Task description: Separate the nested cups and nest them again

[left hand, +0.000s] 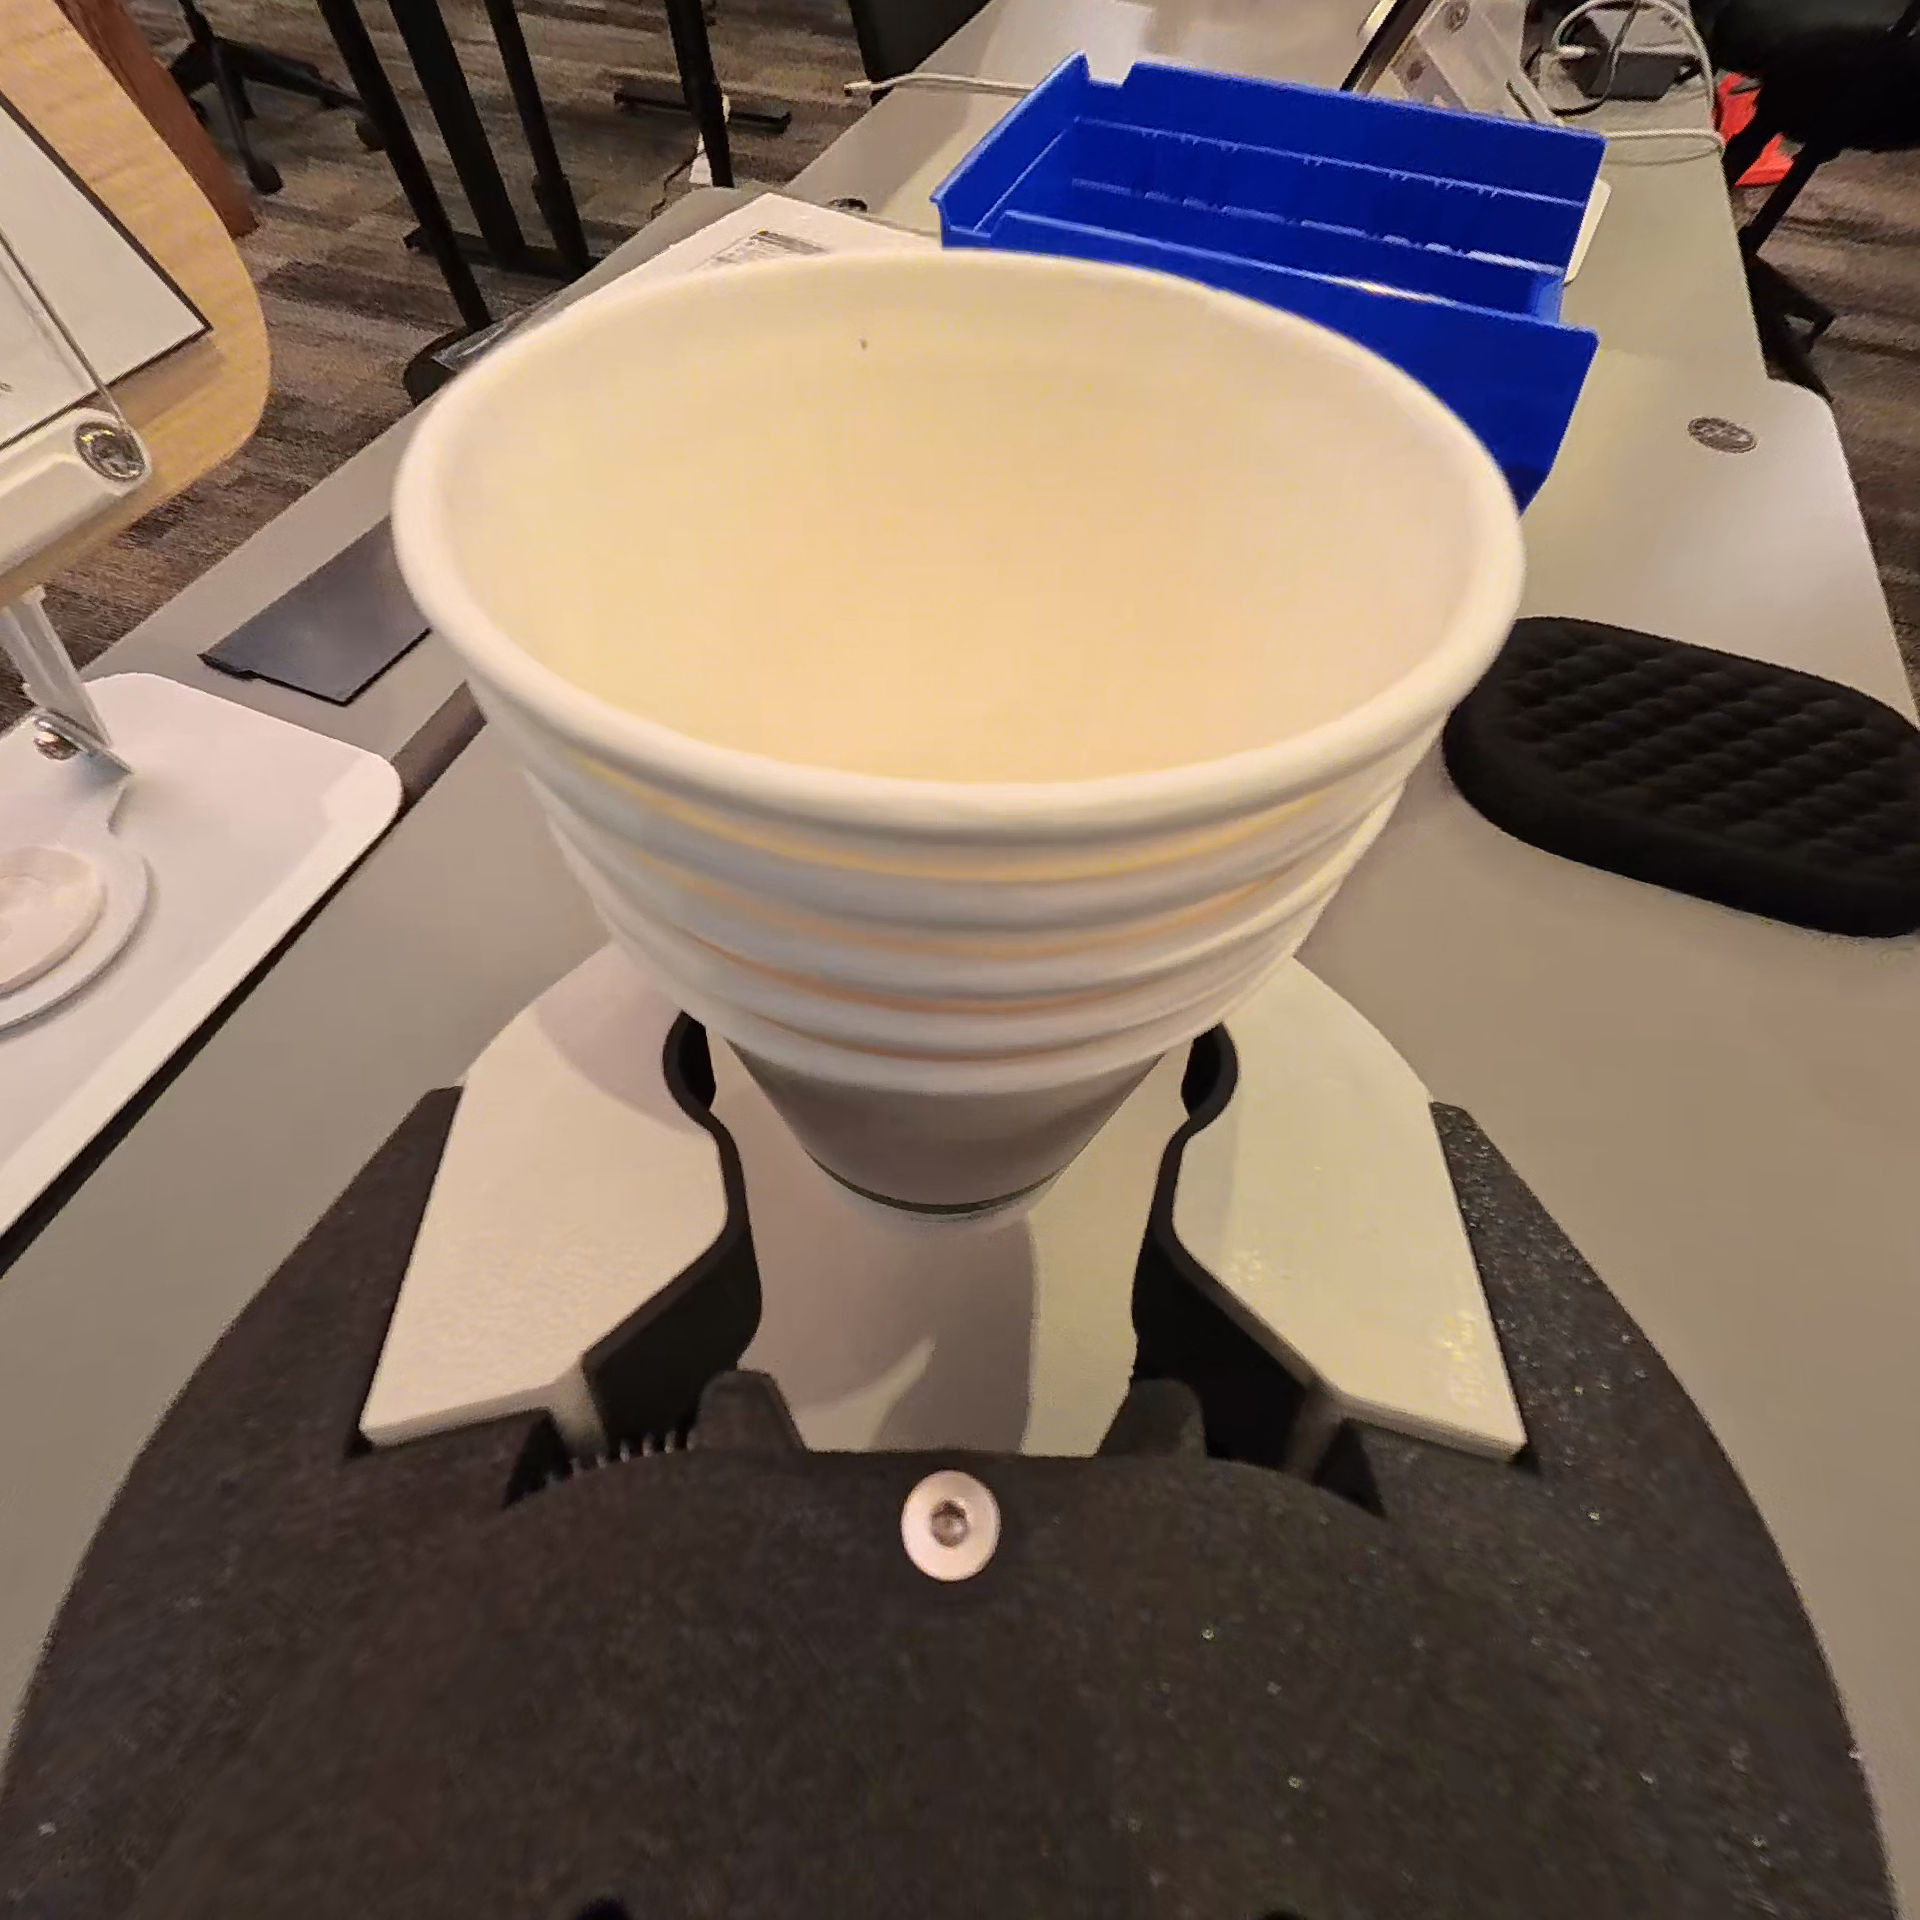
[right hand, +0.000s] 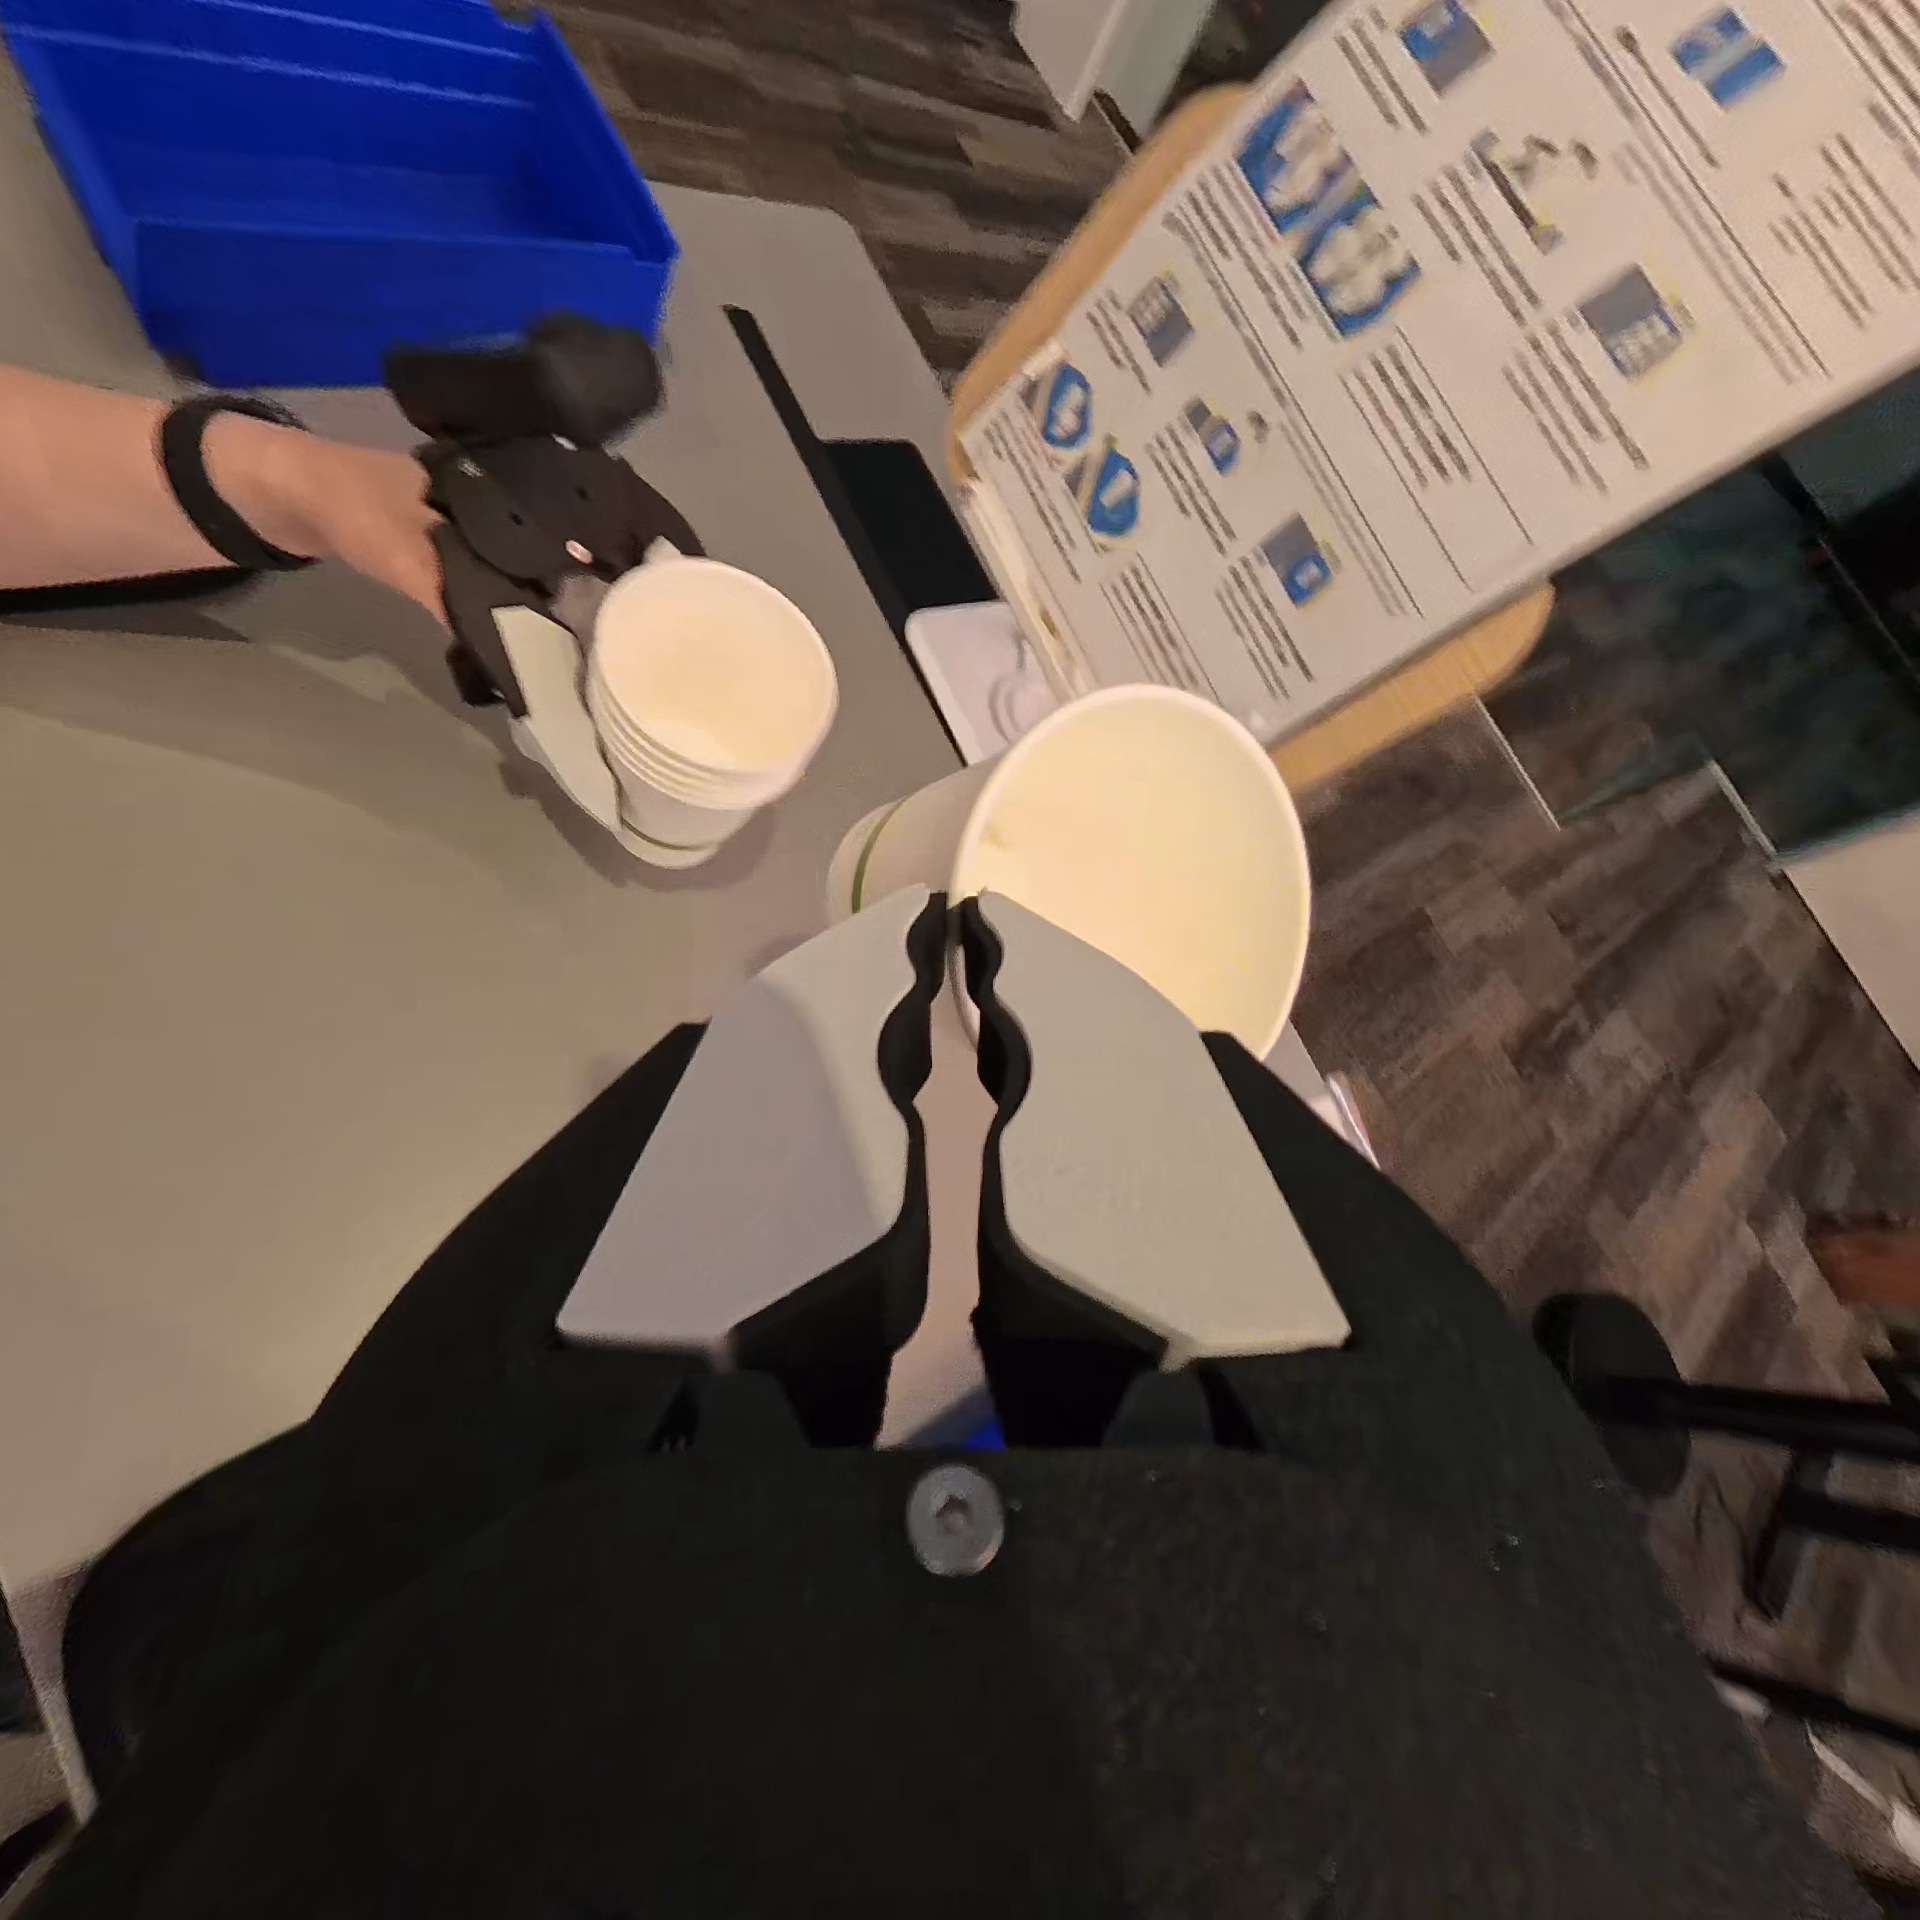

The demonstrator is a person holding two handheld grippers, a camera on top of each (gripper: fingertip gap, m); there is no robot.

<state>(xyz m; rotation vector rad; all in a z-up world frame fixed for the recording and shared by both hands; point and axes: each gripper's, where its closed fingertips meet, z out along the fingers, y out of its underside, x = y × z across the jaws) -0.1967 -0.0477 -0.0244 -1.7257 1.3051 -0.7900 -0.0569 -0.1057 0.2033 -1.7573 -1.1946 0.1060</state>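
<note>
Midway | left gripper [left hand: 961,1143] clamped stack of nested white paper cups [left hand: 956,727] | right gripper [right hand: 954,914] pinched separated white paper cup [right hand: 1132,862] by rim | re-nesting pending

My grey table [left hand: 1558,1039] carries a blue divided bin [left hand: 1299,239] at its far end, with a black quilted pad [left hand: 1683,769] nearer on the right. On the left lie a dark flat sheet [left hand: 312,634] and the white base plate [left hand: 187,831] of a stand. The nested cup stack [left hand: 935,831] stands upright on the tabletop in front of me.
</note>
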